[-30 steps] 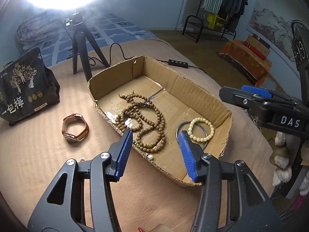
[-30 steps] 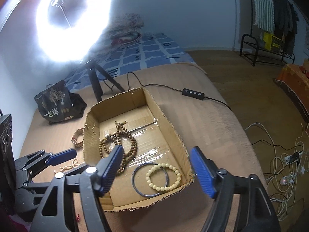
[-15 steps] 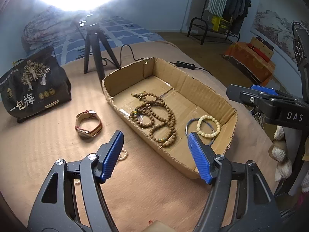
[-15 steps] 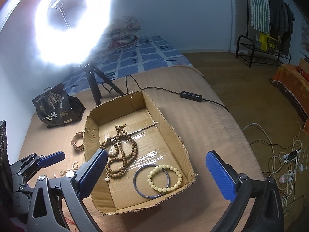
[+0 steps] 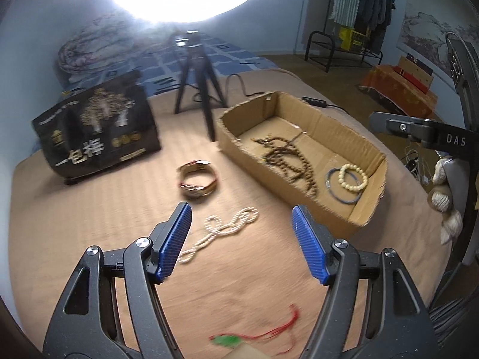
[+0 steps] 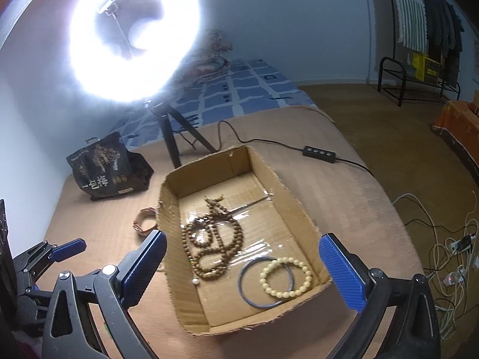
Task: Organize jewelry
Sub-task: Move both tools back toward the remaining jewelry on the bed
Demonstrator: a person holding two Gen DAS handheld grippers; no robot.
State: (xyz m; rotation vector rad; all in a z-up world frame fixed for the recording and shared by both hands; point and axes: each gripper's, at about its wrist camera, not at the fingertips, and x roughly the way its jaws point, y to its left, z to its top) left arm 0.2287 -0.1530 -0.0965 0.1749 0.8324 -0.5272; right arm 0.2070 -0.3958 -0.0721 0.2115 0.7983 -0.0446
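Left hand-held gripper (image 5: 241, 239) spread wide, empty, hovering over pale bead chain (image 5: 221, 232) on tan bed cover; leather watch (image 5: 197, 179) just beyond; cardboard box (image 6: 287, 197) holds brown bead necklace (image 6: 214, 239), blue bangle (image 6: 266, 282), cream bracelet (image 6: 286, 276); right hand-held gripper (image 6: 242, 269) spread wide above box, empty

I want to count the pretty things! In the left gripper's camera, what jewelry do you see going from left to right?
Watch → white bead necklace on the blanket → brown bead necklace in the cardboard box → cream bead bracelet, which lies over a dark bangle.
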